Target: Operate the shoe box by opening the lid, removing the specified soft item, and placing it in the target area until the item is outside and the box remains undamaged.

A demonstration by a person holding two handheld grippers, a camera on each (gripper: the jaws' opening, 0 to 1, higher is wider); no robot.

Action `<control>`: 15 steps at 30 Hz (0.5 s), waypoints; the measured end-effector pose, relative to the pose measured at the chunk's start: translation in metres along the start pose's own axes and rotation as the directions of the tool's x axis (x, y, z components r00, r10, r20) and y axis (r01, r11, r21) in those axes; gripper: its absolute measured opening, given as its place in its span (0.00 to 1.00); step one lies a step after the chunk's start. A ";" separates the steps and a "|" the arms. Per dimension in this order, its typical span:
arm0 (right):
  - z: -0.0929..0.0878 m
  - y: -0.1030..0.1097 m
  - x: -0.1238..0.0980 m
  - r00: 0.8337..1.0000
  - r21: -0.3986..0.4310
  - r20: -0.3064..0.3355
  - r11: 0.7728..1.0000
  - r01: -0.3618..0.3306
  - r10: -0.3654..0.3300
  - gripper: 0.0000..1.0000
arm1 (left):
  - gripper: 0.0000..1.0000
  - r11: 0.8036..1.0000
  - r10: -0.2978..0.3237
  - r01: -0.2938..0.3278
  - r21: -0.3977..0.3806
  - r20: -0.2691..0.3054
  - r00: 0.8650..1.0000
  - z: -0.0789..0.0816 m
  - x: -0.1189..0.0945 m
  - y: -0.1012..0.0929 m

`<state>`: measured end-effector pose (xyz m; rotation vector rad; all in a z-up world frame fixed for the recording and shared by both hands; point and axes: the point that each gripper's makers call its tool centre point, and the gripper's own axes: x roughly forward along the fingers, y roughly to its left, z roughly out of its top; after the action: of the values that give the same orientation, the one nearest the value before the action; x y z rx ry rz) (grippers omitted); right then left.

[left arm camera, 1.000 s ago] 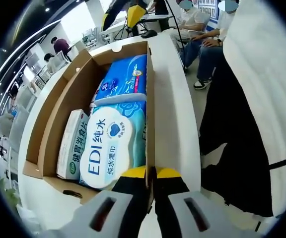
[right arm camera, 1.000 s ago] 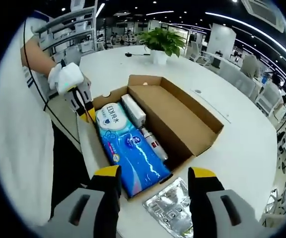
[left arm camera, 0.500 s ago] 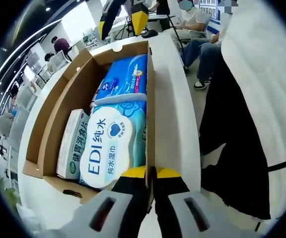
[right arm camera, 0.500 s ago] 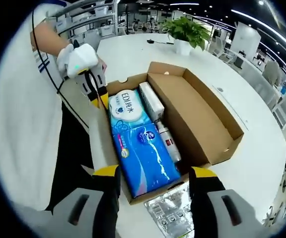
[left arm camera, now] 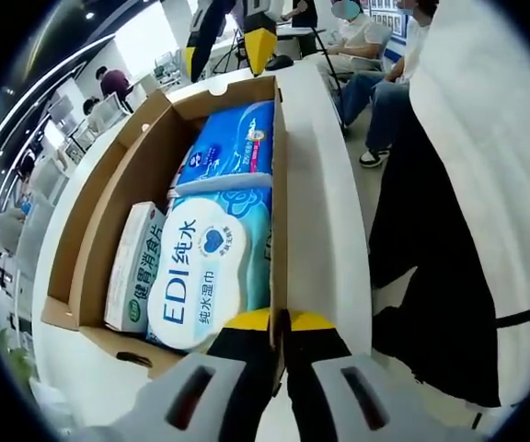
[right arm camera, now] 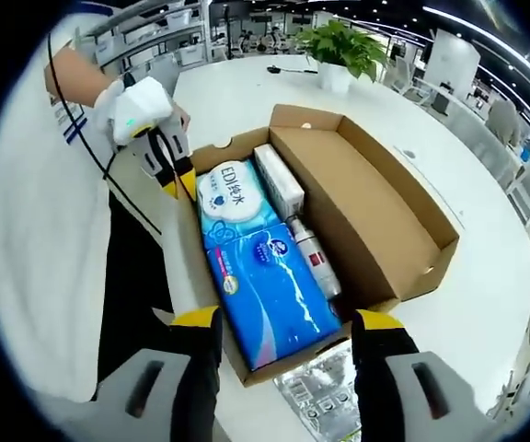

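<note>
Box (right arm camera: 339, 212) open on white counter (right arm camera: 467, 304). Right claw (right arm camera: 288, 322) spread wide over its near end, above blue pack (right arm camera: 270, 295). Wipes pack (right arm camera: 231, 195) beyond. Left claw (left arm camera: 279, 319) clenched on box wall.

An open cardboard shoe box (right arm camera: 375, 216) is seen on a white counter (right arm camera: 467, 304), its lid folded back. Inside lie a blue soft pack (right arm camera: 270, 285), a round-labelled wipes pack (right arm camera: 230, 191), a white carton (right arm camera: 279, 180) and a small bottle (right arm camera: 316, 258). The right gripper (right arm camera: 288, 336) is held with jaws apart at the near end. The left gripper (right arm camera: 184, 184) is clamped on the box's far corner. A crinkled silver packet (right arm camera: 325, 396) lies beside the box.
</note>
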<state>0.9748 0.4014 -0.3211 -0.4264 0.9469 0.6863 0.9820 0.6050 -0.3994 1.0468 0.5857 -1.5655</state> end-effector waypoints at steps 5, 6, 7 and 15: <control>0.002 -0.006 0.003 1.000 -0.009 -0.015 1.000 0.020 -0.021 0.66 | 0.03 1.000 0.001 -0.001 -0.001 -0.001 1.000 0.001 -0.001 0.000; 0.003 -0.006 0.003 1.000 -0.014 -0.017 1.000 0.021 -0.021 0.65 | 0.03 1.000 0.001 -0.001 -0.001 -0.001 1.000 0.001 -0.001 0.000; 0.004 -0.007 0.005 0.999 -0.026 -0.019 0.999 0.026 -0.026 0.65 | 0.03 1.000 0.000 0.000 -0.001 -0.001 1.000 0.001 -0.001 0.000; -0.001 -0.009 0.015 0.999 -0.105 -0.035 0.994 0.024 -0.028 0.63 | 0.03 1.000 -0.002 0.002 -0.007 -0.002 1.000 0.001 -0.001 0.000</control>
<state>0.9864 0.3998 -0.3338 -0.5443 0.9414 0.7080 0.9818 0.6041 -0.3981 1.0433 0.5929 -1.5631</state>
